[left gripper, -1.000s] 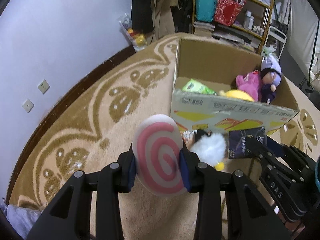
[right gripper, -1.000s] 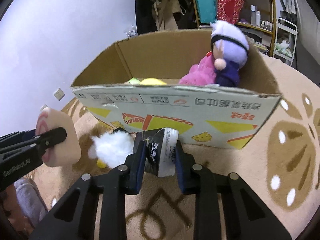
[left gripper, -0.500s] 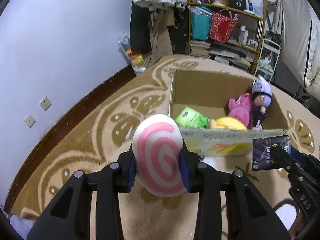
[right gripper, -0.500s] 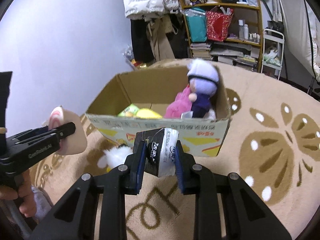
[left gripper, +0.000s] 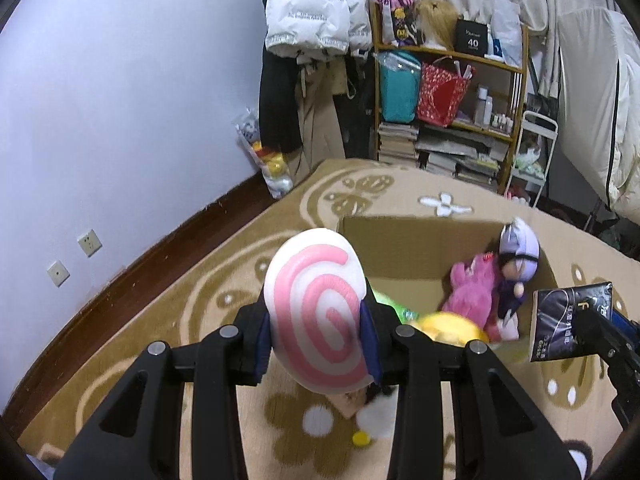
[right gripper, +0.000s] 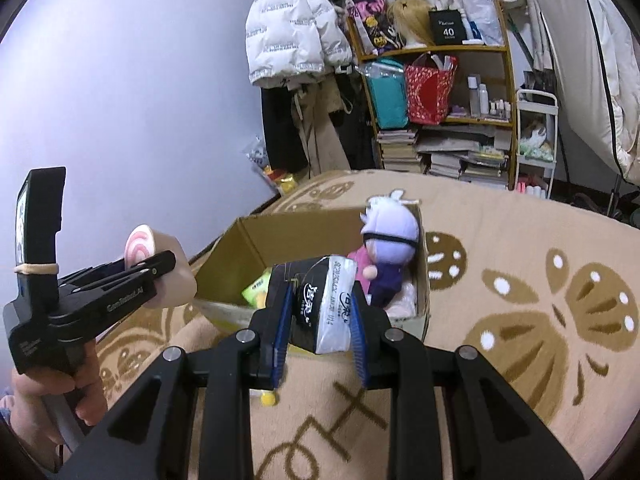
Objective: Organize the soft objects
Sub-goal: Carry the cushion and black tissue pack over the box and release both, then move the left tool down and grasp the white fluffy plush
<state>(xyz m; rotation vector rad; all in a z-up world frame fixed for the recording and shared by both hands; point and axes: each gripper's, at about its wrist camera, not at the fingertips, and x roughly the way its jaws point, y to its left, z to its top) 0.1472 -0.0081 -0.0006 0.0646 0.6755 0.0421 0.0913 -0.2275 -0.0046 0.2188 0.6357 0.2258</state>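
1. Left gripper [left gripper: 318, 332]: pinching the pink swirl cushion [left gripper: 316, 312] from both sides, up in the air, near the left front corner of the cardboard box [left gripper: 416, 248].
2. Right gripper [right gripper: 320, 320]: squeezing the dark tissue pack [right gripper: 320, 300] between its blue pads, up over the front wall of the box.
3. Already in the box: a doll with a purple hat [right gripper: 386, 256], a pink plush [left gripper: 470, 292], a yellow soft toy [left gripper: 452, 326] and a green packet [right gripper: 256, 290].
4. Down on the rug [right gripper: 520, 280] by the front of the box: a fluffy white toy [left gripper: 378, 420] with a yellow bit, not put away yet.
5. About the cushion: looks squishy and light, probably easy to lift, not breakable. Best held across the middle, as now, so no tipping out.
6. About the tissue pack: soft inside, shiny wrap outside, so maybe a bit slippery. Best held around the fat middle, not by the thin end.
7. Next, most likely: over the open top, then let go. No harm from a small drop, since all of it looks soft.
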